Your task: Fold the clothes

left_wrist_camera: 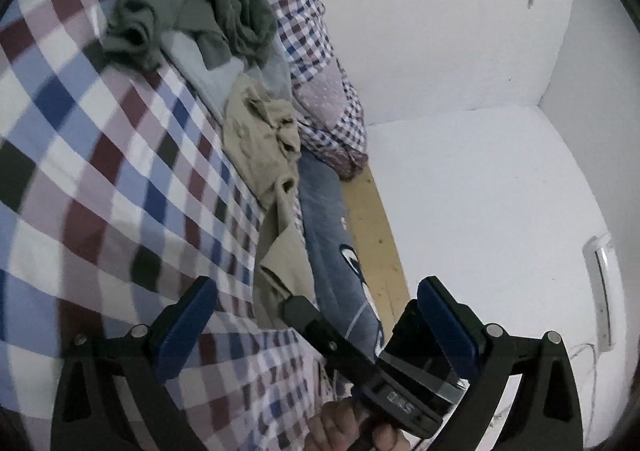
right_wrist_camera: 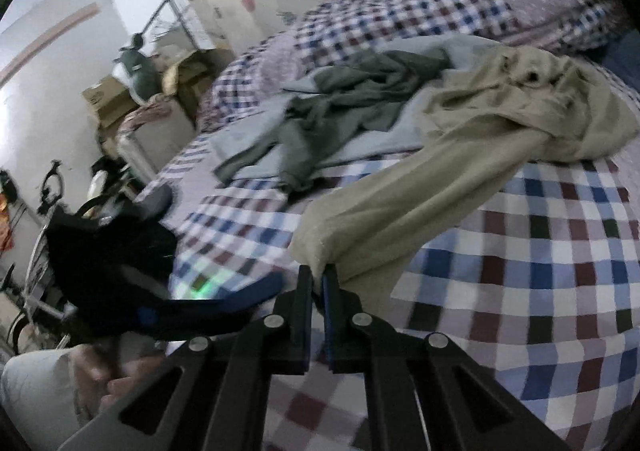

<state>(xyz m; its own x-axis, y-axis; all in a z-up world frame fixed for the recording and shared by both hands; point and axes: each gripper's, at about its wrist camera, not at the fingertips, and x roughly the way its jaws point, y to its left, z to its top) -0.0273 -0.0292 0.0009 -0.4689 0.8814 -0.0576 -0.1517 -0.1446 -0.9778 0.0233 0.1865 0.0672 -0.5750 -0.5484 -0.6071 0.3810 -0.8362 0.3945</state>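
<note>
Beige garment (left_wrist_camera: 262, 139) lies crumpled on the checked bedspread (left_wrist_camera: 100, 155) in the left wrist view, its bulk well ahead of the left gripper (left_wrist_camera: 320, 327), with one long strip trailing back toward the camera and ending at the tip of the right gripper (left_wrist_camera: 296, 305), which reaches in between the left fingers. The left gripper stands wide apart and holds nothing; the garment's near end sits between its blue pads (left_wrist_camera: 188, 323) but touches neither. A grey-green garment (left_wrist_camera: 192, 7) lies farther up the bed. In the right wrist view, the beige garment (right_wrist_camera: 480, 139) stretches from a heap at upper right down to the right gripper (right_wrist_camera: 318, 283), whose fingers are pressed together on its hem. So its long axis runs away from those fingers, up and rightward. The left gripper (right_wrist_camera: 224, 303) hovers just beside, to the left, blurred. Judging by this, the left gripper is free and near enough to take a second point along that same edge.
</note>
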